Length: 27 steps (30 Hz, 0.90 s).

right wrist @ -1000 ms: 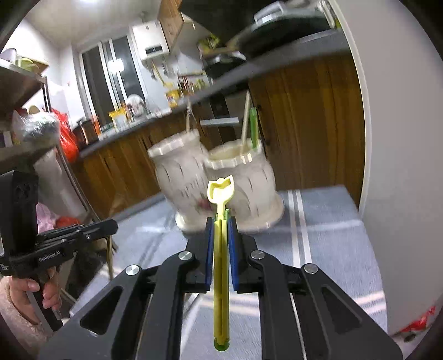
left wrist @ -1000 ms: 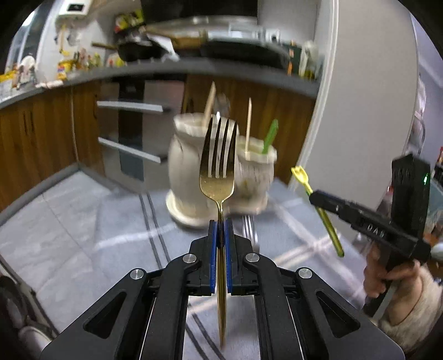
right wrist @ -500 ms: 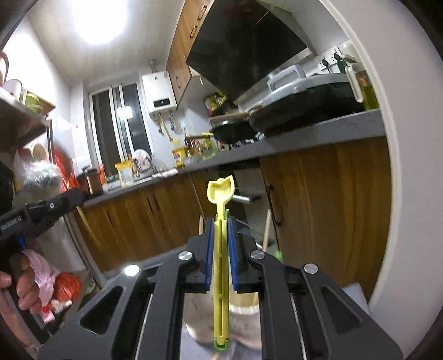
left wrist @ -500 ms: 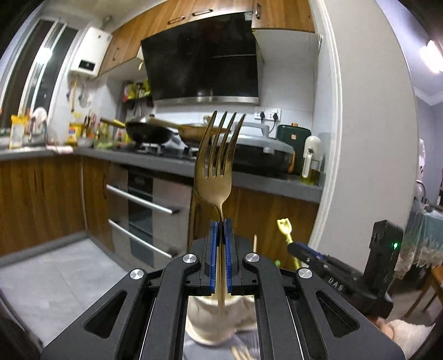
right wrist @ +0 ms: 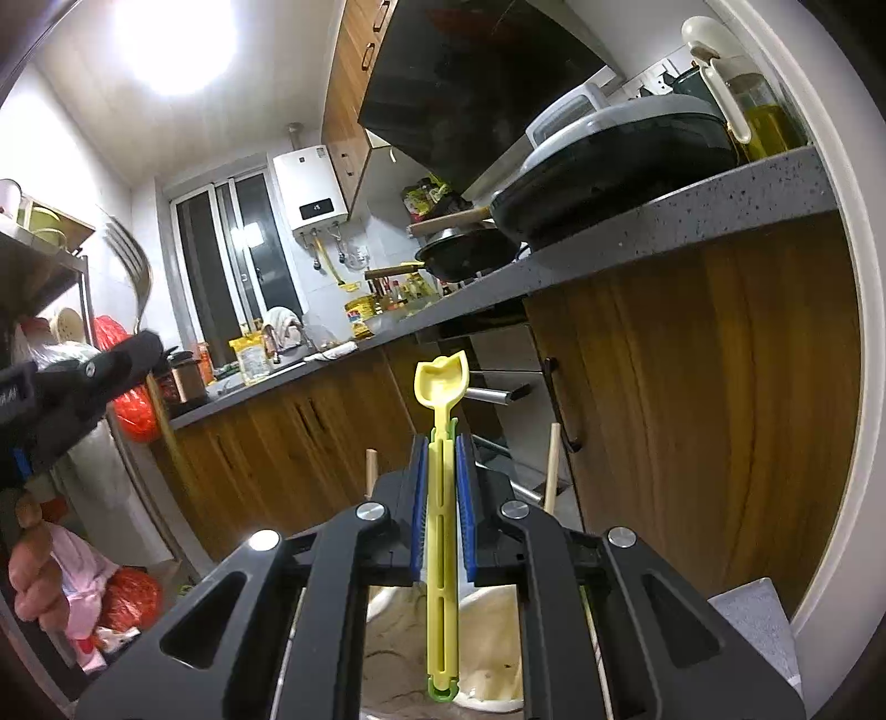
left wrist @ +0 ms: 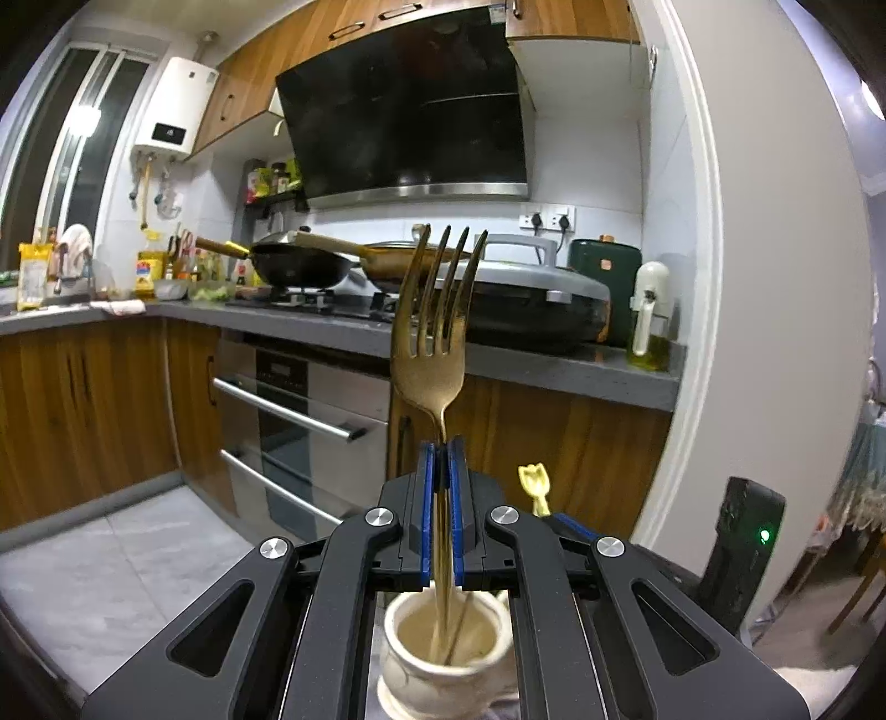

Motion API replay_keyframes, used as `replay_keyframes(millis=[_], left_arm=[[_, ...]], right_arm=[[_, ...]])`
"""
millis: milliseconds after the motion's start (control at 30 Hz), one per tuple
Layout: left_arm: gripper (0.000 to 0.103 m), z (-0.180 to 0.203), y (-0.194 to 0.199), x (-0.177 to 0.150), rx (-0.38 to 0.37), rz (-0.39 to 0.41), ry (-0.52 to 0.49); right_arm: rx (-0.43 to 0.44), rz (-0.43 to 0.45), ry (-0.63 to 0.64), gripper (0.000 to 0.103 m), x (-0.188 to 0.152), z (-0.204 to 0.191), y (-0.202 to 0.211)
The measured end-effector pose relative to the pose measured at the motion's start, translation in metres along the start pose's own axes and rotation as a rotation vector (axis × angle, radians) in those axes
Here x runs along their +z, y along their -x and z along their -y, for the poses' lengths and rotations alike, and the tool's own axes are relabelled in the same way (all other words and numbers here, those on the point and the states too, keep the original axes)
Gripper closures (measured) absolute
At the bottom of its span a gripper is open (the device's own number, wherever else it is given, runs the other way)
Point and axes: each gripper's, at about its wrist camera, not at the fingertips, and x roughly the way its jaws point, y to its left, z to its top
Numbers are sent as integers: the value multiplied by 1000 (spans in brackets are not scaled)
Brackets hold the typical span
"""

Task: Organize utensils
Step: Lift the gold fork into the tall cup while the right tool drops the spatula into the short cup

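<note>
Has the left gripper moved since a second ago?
Yes. The left gripper, shut on the gold fork, rose: the cream holder, earlier ahead behind the tines, now sits low beneath the fingers.

- The kitchen is lit from above; a ceiling lamp [right wrist: 171,39] burns out to pure white in the right wrist view.
- The range hood [left wrist: 410,111] shows soft reflections.
- Both views curve strongly at the edges, with black corners.
- The gold fork [left wrist: 434,315] is sharp; the cream holder [left wrist: 443,653] below is a little soft.
- The cabinets [right wrist: 703,399] under the counter lie in shadow.
</note>
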Motion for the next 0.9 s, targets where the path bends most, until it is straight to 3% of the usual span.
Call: replay_keyframes(millis=[300, 700, 900], left_arm=[[97, -2, -24, -10, 14, -40, 2], [97, -5, -35, -51, 5, -124, 22], [97, -7, -33, -64, 13, -139, 30]], right_arm=[[-28, -27, -7, 93, -17, 13, -9], [-72, 25, 19, 93, -11, 11, -11], [-109, -48, 92, 93, -22, 3, -6]])
